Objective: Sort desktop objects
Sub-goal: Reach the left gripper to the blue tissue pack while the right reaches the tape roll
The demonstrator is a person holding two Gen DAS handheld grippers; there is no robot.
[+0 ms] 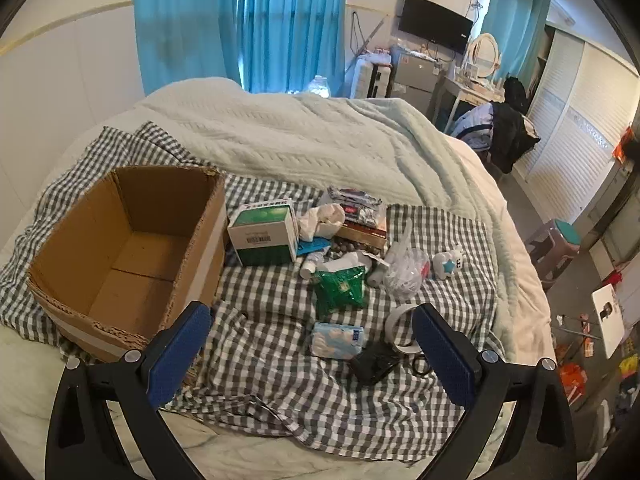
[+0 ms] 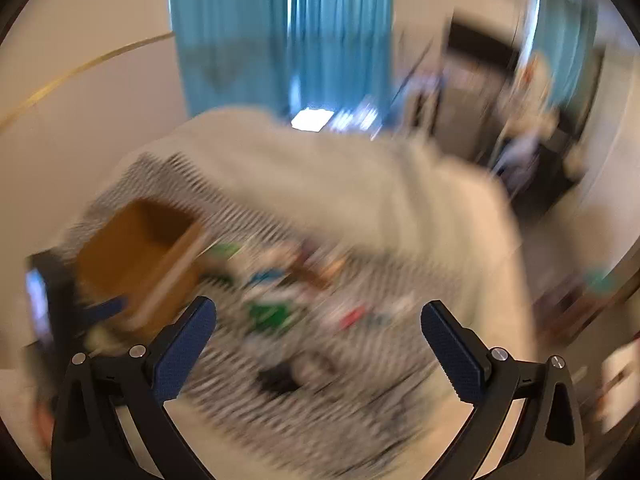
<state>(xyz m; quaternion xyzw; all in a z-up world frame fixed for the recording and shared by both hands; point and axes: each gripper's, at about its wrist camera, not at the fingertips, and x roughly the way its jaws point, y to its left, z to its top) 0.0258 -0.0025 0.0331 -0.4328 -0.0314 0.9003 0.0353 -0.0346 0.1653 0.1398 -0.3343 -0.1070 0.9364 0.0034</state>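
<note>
Left wrist view: The left gripper [image 1: 312, 344] hangs above a bed with its jaws spread wide and nothing between the ribbed blue pads [image 1: 180, 354]. Below it lies a grey-and-white checked cloth [image 1: 260, 368], wrinkled, over a pale knitted blanket [image 1: 320, 140]. An open brown cardboard box [image 1: 128, 248], corrugated with torn rims, sits to the left, just beyond the left finger; its long axis runs from near left to far right. The loose items lie ahead of the jaws, right of the box: a white-and-green carton [image 1: 266, 236] touching the box side, a crinkled green packet [image 1: 340, 288], a clear knotted plastic bag [image 1: 404, 270], a small white figure with a blue star [image 1: 448, 264]. Nearest the jaws, a soft light-blue tissue pack [image 1: 338, 340] and a black object [image 1: 374, 362] lie side by side.

Right wrist view: The picture is heavily blurred. The right gripper [image 2: 318, 346] stands wide apart, empty. The cardboard box [image 2: 136, 264] appears beyond the left finger; coloured smears mark the items ahead.
</note>
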